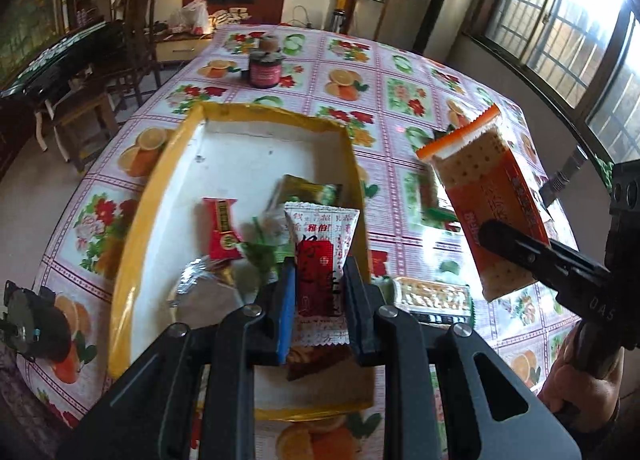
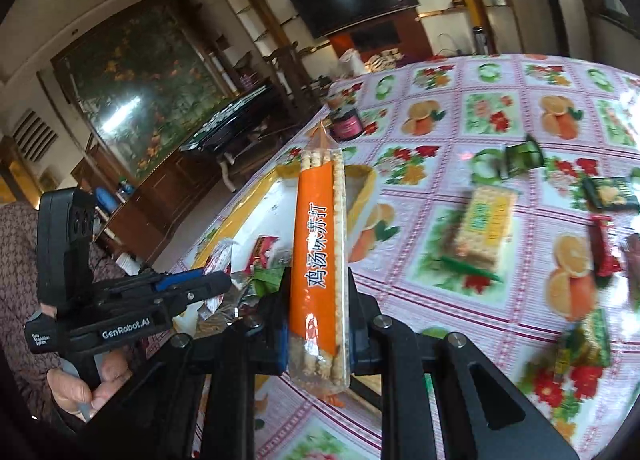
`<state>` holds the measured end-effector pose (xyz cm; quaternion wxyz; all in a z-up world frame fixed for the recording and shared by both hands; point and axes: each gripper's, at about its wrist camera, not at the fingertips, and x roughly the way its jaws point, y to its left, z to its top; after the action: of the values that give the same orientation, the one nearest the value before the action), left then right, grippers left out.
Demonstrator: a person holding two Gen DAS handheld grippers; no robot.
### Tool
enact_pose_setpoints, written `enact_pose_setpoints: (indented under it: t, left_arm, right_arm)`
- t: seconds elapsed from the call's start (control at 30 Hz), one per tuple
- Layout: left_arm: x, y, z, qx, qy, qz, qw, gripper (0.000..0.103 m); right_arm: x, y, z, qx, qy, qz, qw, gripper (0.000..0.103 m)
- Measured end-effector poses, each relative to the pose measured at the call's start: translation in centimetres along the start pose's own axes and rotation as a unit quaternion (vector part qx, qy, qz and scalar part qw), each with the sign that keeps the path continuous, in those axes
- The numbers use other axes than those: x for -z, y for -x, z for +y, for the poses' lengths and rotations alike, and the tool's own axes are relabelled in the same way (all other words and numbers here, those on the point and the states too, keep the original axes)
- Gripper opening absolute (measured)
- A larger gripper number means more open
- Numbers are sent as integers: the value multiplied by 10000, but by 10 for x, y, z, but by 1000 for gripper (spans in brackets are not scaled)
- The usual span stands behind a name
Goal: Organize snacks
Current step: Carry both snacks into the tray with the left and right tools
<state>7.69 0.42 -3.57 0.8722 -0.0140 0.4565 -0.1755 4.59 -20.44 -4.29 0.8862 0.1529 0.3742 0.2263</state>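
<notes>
A table (image 1: 400, 59) under a fruit-and-flower cloth carries a shallow yellow-rimmed tray (image 1: 192, 127). The left gripper (image 1: 318, 292) is clamped on a white and red snack packet (image 1: 320, 260), held above the tray's near end, where several small wrapped snacks (image 1: 224, 236) lie. The right gripper (image 2: 316, 308) grips an orange cracker pack (image 2: 316, 260) upright, over the table just beside the tray's right rim. More loose snacks (image 2: 486, 223) lie scattered on the cloth to the right. A dark jar (image 1: 264, 69) stands near the table's far edge.
</notes>
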Motion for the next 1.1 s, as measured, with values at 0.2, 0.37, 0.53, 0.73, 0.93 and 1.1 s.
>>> enact_pose_setpoints:
  t: [0.2, 0.37, 0.53, 0.73, 0.93, 1.1]
  left_arm:
    - [-3, -7, 19, -68, 173, 39, 9998, 24]
    - [-7, -18, 33, -105, 296, 148, 9994, 24]
    - [-10, -29, 45, -135, 398, 267, 9988, 24]
    - [-13, -42, 54, -162, 518, 424, 9976, 24]
    - [-14, -59, 60, -189, 594, 634, 9960, 25]
    - [-13, -55, 62, -391, 601, 582, 9957, 62]
  right_arm:
    - [-9, -36, 19, -202, 120, 214, 9995, 18]
    - [-12, -68, 25, -325, 110, 447, 9984, 18]
    - [-11, -96, 26, -473, 16, 687, 9965, 18]
    - [-11, -117, 26, -503, -28, 874, 9949, 18]
    - [-10, -124, 27, -363, 80, 964, 9946, 21]
    - [-11, -115, 30, 94, 298, 894, 9955, 34]
